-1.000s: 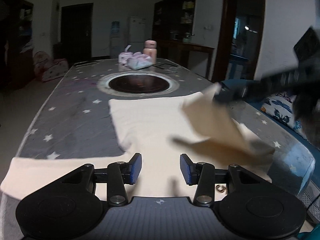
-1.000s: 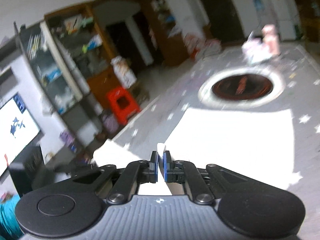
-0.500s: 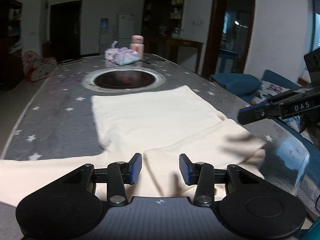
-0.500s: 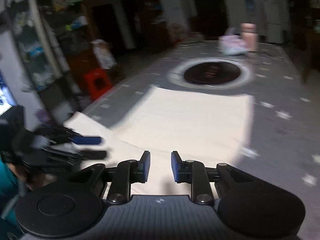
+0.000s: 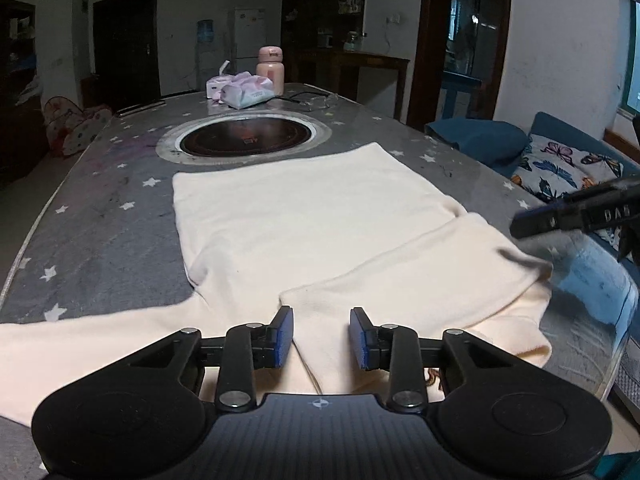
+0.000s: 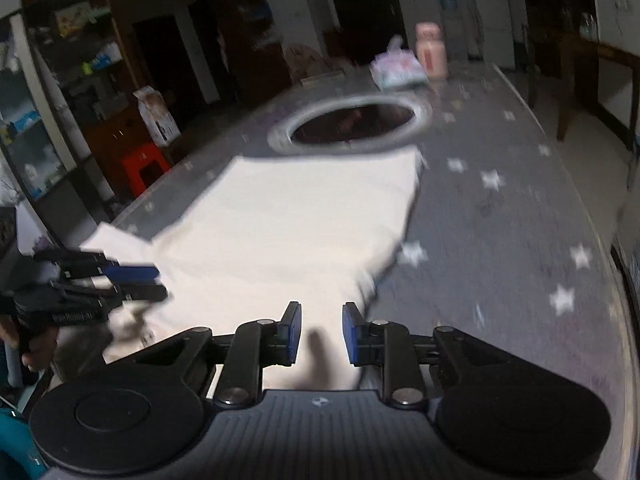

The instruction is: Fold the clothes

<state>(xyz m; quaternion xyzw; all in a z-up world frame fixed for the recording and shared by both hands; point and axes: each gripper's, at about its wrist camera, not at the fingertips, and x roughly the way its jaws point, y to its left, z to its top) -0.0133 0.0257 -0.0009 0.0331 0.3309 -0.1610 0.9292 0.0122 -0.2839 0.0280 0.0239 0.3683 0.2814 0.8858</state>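
1. Lying flat on the star-patterned table [image 5: 100, 216], the cream garment [image 5: 304, 216] runs lengthwise away from the person toward the round inset burner [image 5: 244, 142]; its left sleeve [image 5: 92, 336] is spread out sideways toward the table's left edge.
2. Hovering over the near edge, the left gripper [image 5: 321, 338] is released and holds nothing; the cuff end of the folded-in right sleeve [image 5: 404, 280] lies just ahead of its fingers.
3. Sitting at the garment's right edge, the right gripper [image 6: 321, 334] is likewise released and empty, its view blurred.
4. Judging from this, the spread left sleeve is the next fold; it lies left of the left gripper, which is the nearer one.
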